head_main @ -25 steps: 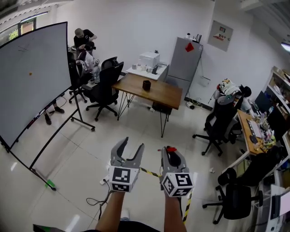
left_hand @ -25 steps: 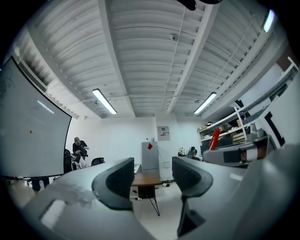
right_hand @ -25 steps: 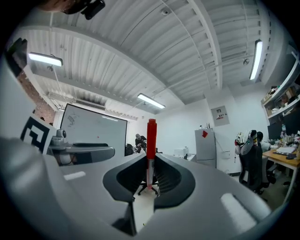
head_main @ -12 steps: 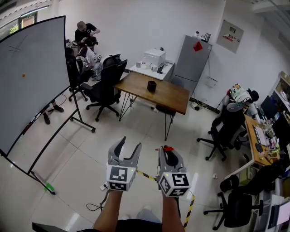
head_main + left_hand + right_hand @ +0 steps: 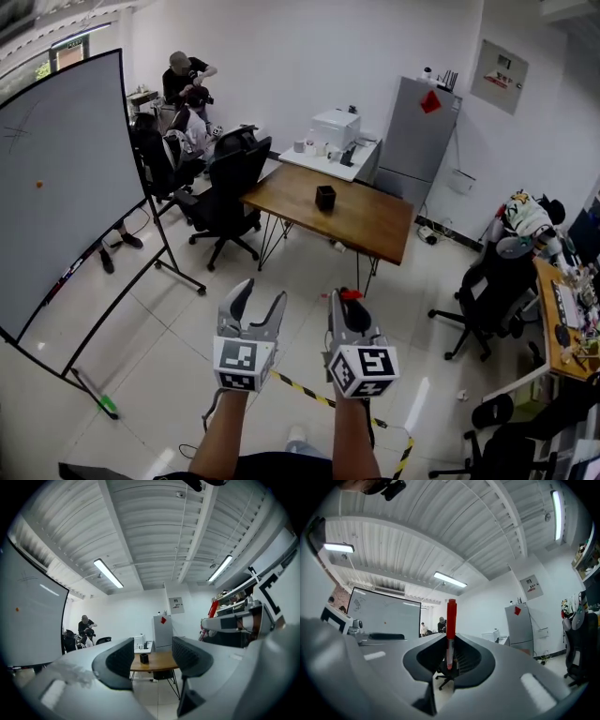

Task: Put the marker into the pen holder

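My right gripper [image 5: 346,306] is shut on a red-capped marker [image 5: 351,294], held out over the floor. In the right gripper view the marker [image 5: 451,620] stands upright, clamped between the shut jaws, red cap on top. My left gripper [image 5: 251,305] is beside it on the left, open, with nothing between its fingers [image 5: 117,660]. A small black pen holder [image 5: 325,198] stands on the wooden table [image 5: 366,220] several steps ahead. Between the left jaws the same pen holder [image 5: 144,658] shows small on the table.
A large whiteboard on a wheeled stand [image 5: 56,187] is at the left. Black office chairs [image 5: 230,178] stand by the table's left end, another chair [image 5: 492,281] at the right. A grey cabinet [image 5: 420,131] and a person [image 5: 187,80] are at the back wall. Yellow-black tape [image 5: 309,394] lies on the floor.
The view has shifted forward and rightward: the table and pen holder now sit lower and nearer in the head view. Both grippers keep their pose, the marker still clamped.
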Demonstrator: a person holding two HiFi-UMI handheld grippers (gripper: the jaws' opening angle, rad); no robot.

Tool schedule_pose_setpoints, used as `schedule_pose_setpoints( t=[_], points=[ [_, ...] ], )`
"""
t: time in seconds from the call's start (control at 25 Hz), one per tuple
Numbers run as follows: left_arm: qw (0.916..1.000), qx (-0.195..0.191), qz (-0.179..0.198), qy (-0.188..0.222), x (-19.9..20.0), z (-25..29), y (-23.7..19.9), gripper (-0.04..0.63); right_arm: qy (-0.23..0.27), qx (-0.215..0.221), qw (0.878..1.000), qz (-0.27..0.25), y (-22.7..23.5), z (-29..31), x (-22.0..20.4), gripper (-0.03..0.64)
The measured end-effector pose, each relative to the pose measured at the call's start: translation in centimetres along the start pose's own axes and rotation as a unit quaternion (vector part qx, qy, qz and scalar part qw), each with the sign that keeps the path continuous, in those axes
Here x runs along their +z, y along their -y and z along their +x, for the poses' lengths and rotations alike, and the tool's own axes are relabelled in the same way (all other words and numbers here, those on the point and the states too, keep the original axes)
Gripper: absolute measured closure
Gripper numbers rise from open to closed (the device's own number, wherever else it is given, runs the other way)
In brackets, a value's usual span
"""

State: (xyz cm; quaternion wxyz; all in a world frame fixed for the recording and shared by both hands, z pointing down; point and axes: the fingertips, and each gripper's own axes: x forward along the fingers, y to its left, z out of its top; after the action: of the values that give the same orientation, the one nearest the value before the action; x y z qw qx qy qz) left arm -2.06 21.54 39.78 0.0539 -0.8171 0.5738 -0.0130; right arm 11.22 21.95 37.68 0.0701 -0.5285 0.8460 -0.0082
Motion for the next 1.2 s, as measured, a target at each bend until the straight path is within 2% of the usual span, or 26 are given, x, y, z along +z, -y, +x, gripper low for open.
schedule_pose_setpoints(
  t=[0.2,0.36,0.56,0.76,0.92,1.04,1.2],
  points=[
    [0.9999,0.007,0.005,-0.009,-0.4,6.7,0.2,0.341,-0.016,0.011,1.000,0.010,5.0,4.9,-1.2,0.566],
    [0.9995,0.026,0.007,-0.015,-1.0,10.0,-0.9,0.341,-0.026,0.019,0.999,0.018,7.9,8.2,-2.2,0.566],
    [0.9984,0.051,-0.001,-0.024,-2.1,12.4,-4.3,0.341,-0.042,0.052,0.998,0.015,7.1,12.8,-3.7,0.566],
    [0.9987,0.050,0.004,-0.012,-2.6,16.0,-7.4,0.342,-0.050,0.052,0.997,0.014,7.8,18.4,-5.2,0.566],
    [0.9990,0.043,-0.003,-0.012,-3.6,21.2,-11.7,0.342,-0.069,0.061,0.996,0.012,7.3,24.8,-7.1,0.566],
    [0.9993,0.035,-0.003,0.011,-2.2,25.4,-15.0,0.342,-0.054,0.064,0.997,-0.005,7.5,29.8,-6.0,0.566],
    [0.9992,0.022,-0.003,0.033,-1.3,30.1,-18.6,0.342,-0.048,0.044,0.998,-0.016,9.0,35.5,-5.6,0.566]
  ],
)
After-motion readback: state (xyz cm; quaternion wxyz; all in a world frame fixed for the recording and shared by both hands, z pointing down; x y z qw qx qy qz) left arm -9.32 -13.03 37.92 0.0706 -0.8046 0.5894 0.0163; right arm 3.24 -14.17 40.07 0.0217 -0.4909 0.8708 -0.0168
